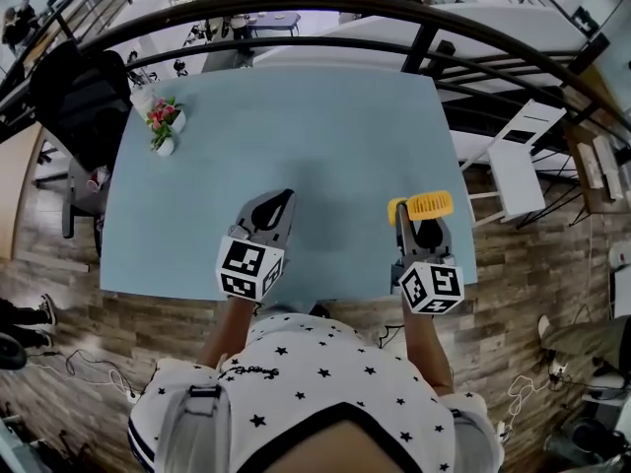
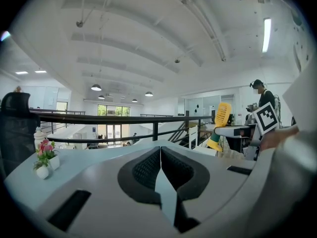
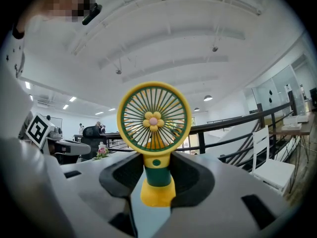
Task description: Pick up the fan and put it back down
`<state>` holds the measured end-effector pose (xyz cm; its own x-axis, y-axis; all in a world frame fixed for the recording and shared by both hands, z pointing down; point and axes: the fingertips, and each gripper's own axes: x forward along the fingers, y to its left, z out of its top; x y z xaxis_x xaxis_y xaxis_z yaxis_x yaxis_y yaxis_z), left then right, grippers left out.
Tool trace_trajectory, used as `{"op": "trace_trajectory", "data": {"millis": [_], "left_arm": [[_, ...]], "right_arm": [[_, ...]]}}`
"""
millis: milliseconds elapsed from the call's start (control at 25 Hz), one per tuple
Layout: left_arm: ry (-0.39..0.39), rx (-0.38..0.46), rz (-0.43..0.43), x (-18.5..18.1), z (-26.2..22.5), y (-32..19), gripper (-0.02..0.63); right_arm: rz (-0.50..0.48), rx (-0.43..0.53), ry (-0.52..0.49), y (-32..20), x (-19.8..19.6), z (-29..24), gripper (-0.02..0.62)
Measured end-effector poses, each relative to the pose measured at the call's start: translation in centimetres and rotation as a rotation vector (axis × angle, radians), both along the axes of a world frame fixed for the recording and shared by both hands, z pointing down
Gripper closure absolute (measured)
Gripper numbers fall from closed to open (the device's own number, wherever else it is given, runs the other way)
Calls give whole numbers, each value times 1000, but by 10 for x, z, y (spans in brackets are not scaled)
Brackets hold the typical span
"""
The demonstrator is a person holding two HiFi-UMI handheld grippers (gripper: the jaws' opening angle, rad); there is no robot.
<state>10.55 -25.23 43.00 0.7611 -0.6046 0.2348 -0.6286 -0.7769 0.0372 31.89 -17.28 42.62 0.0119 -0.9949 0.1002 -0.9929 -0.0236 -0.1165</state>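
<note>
While the right gripper (image 3: 157,175) is clamped on the fan (image 3: 154,117), both pads press the green stem just above the yellow base. The fan is upright, and the round grille with its flower centre faces the gripper's camera. It sits over the near right part of the table (image 1: 296,116). Cannot tell if the base touches the top.

Left of the fan, near but apart, is the left gripper (image 2: 160,157). Its jaws are pressed together with nothing between them. It is the closest thing to the fan.

Far left of the fan and further back, well apart, are small white flower pots (image 1: 163,126) with pink blooms. A black chair (image 1: 84,97) stands further left still, off the table.

Beyond the fan a black railing (image 1: 424,47) curves along the table's far side, with a lower floor of desks past it. Right of the fan, off the table, a white chair (image 1: 515,170) stands on the wooden floor (image 1: 513,294). In the left gripper view a person (image 2: 263,95) stands behind the fan, well apart.
</note>
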Motion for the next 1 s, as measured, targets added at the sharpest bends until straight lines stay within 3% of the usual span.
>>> {"op": "trace_trajectory", "data": {"millis": [400, 1000], "left_arm": [[-5, 0, -53, -21, 1, -1, 577], [-43, -22, -219, -93, 11, 9, 577]], "right_arm": [[-43, 1, 2, -17, -12, 4, 428], [-136, -42, 5, -58, -50, 36, 428]]}}
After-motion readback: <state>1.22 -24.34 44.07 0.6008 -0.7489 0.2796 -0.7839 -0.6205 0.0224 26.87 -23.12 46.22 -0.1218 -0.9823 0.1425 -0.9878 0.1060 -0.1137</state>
